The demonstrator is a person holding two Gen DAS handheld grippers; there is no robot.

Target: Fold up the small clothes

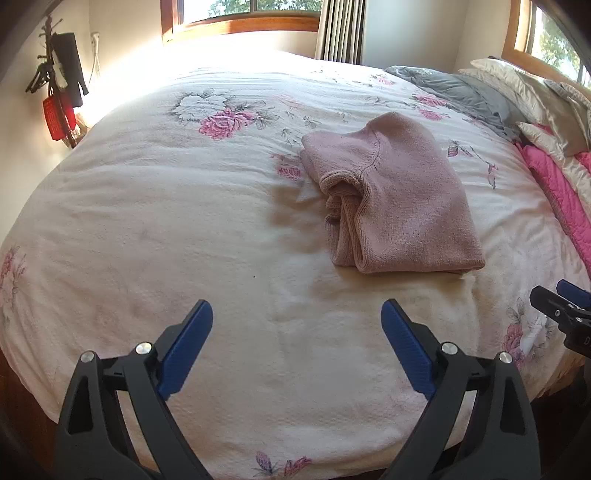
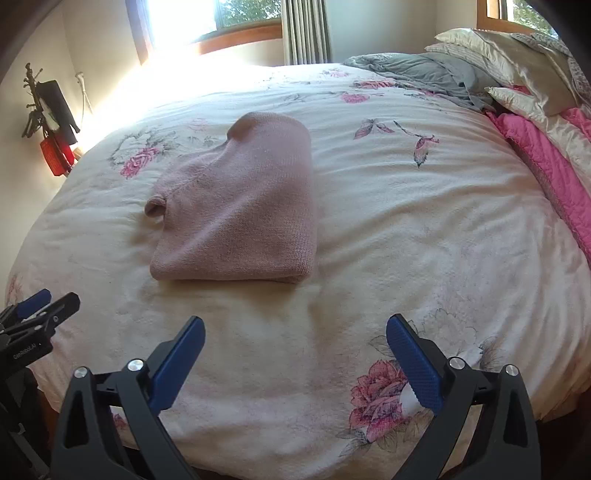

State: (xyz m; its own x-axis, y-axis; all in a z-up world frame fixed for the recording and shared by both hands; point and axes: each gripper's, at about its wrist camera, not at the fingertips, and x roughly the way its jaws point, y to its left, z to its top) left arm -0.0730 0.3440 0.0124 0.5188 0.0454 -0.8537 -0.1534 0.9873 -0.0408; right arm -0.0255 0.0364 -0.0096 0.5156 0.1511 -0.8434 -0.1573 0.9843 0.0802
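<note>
A small dusty-pink knit sweater (image 1: 399, 199) lies folded into a compact bundle on the white floral bedspread (image 1: 184, 240). In the right wrist view the same sweater (image 2: 243, 218) rests ahead and to the left. My left gripper (image 1: 297, 314) hovers open over the near part of the bed, well short of the sweater, with nothing between its blue pads. My right gripper (image 2: 295, 328) is open too, empty, near the bed's front edge. Each gripper shows at the edge of the other's view: the right one (image 1: 561, 306) and the left one (image 2: 40, 306).
Grey bedding (image 1: 461, 92), cream pillows (image 1: 524, 85) and a pink quilt (image 1: 561, 195) pile up at the right end of the bed. Dark items and a red basket (image 1: 57, 110) hang on the left wall. Windows and a curtain (image 1: 341, 29) stand behind.
</note>
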